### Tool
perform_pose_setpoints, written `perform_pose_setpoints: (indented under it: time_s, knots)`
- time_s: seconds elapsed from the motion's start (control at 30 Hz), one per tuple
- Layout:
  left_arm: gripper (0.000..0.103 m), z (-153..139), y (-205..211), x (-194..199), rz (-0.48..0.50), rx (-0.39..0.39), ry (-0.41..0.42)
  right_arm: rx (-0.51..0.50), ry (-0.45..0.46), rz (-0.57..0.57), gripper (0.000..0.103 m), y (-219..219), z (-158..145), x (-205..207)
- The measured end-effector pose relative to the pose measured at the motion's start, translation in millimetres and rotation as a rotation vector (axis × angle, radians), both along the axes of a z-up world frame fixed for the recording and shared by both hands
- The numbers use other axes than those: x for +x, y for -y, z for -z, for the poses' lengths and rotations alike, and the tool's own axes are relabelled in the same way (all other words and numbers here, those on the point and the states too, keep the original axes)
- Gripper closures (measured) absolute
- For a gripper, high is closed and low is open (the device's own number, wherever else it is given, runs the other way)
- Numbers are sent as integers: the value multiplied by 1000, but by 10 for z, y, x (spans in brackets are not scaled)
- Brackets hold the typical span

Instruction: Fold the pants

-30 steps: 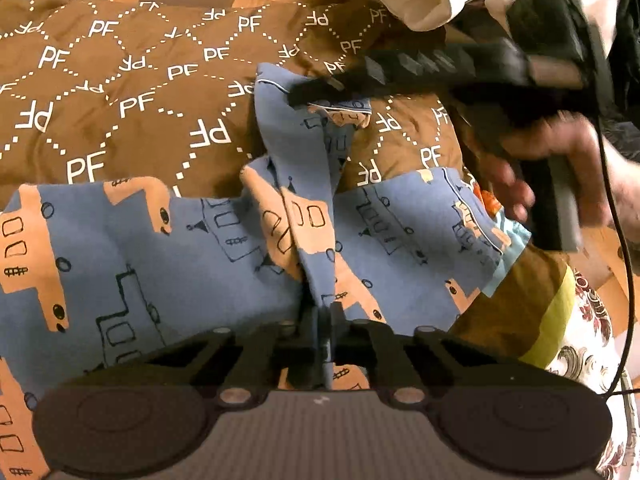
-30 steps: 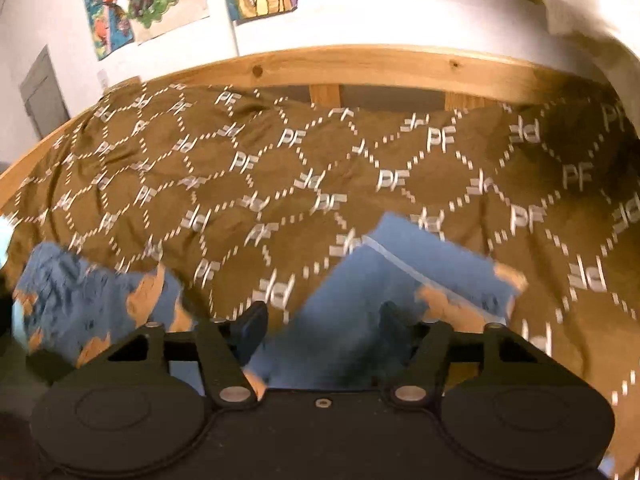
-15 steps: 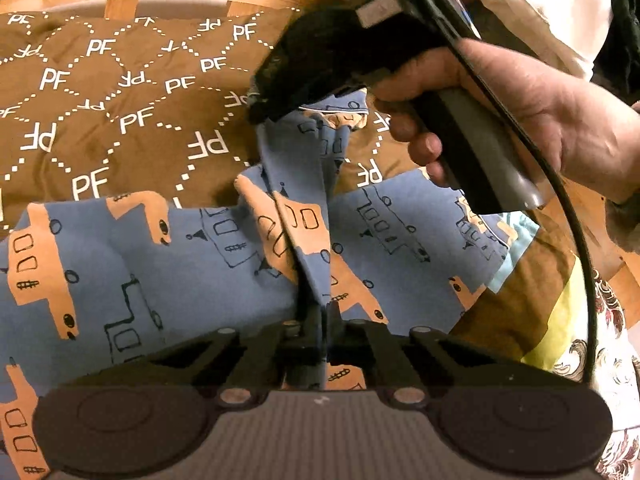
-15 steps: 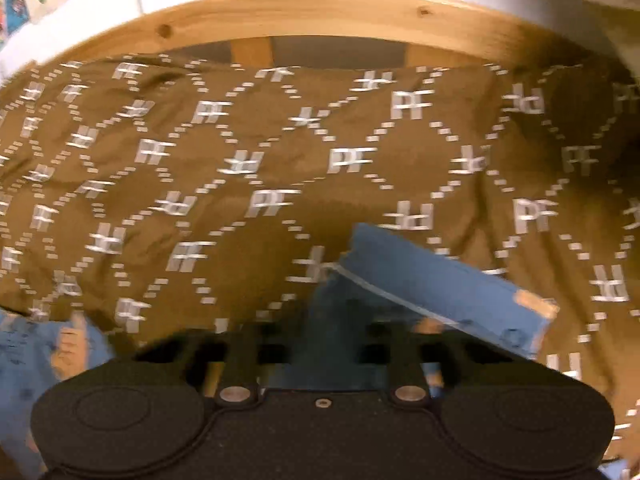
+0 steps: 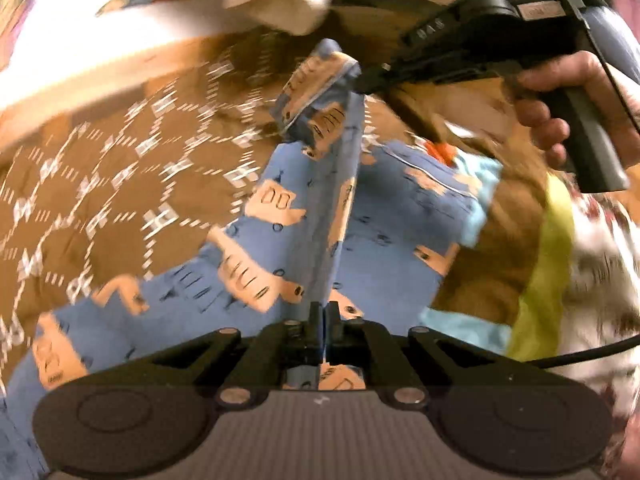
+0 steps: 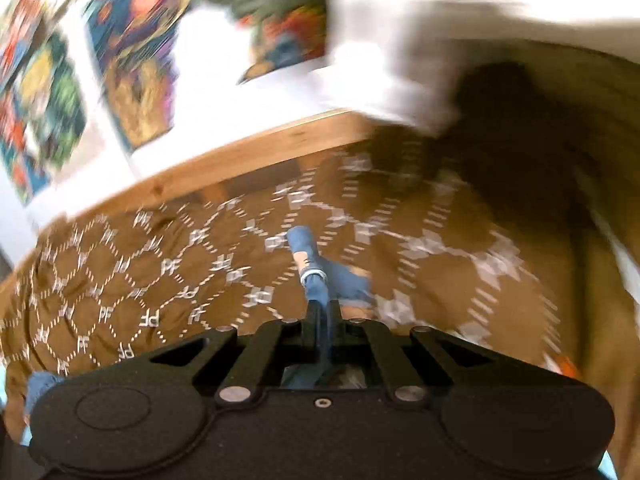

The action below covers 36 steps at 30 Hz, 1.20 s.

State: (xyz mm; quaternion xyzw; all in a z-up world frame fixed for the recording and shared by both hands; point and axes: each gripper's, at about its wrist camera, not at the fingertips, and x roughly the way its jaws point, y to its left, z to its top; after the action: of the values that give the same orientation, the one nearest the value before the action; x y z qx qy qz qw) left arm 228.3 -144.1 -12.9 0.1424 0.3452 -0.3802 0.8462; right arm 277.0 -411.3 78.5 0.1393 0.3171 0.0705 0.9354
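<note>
The blue pants (image 5: 248,264) with orange vehicle prints lie on a brown blanket (image 5: 100,184). My left gripper (image 5: 320,312) is shut on a raised fold of the pants near me. My right gripper (image 5: 360,80), seen in the left wrist view held by a hand, is shut on the far hem end of the same leg and holds it lifted, so the fabric stretches taut between the two. In the right wrist view my right gripper (image 6: 322,308) pinches the blue hem (image 6: 306,252), which sticks out beyond the fingertips.
A wooden bed frame (image 6: 240,156) borders the blanket at the far side. White cloth (image 5: 288,0) hangs at the top. A yellow-green and floral fabric (image 5: 552,248) lies to the right. Posters (image 6: 132,64) hang on the wall. A cable (image 5: 580,354) trails at right.
My right gripper closed on the pants hem and lifted it up and away. The leg now stretches taut between both grippers. Both views tilted and are blurred by motion.
</note>
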Motion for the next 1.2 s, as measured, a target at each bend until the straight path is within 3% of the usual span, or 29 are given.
perform_pose_setpoints:
  time_s: [0.2,0.33,0.4,0.53,0.63,0.73,0.87,1.0,1.1,1.17,1.2]
  knots:
    - [103,211,278,-264,142,110,44,90,-50,218,103,468,460,-796]
    - [102,332,300,-313,190,146,22,138,-128,238,103,612,796,-982]
    - [98,352,264,-250,198,143,-40,134,-125,227,90,641,819,-1016]
    - [55,220,209,-56,206,127,-114,31,-71,144,67,661,756,-1002]
    - [49,-38,314,225,196,126,-109,19,-54,115,59,707,789,-934]
    - [42,-308,575,634,156,111,-86,56,-57,115,58,758,868,-839]
    - [42,-407,1075,1152,146,75,-43,94,-26,137,58,795,900,-750]
    - [48,-292,1483,1501,137,4,-90,125,-12,171,58,809,924,-681]
    - [66,-141,1643,1658,111,-30,-178,128,-16,188,58,803,939,-621]
    - [94,-69,1673,1677,95,-23,-192,137,-14,202,63,818,947,-599]
    - [97,-41,1683,1665,92,-16,-187,140,-14,210,69,824,955,-592]
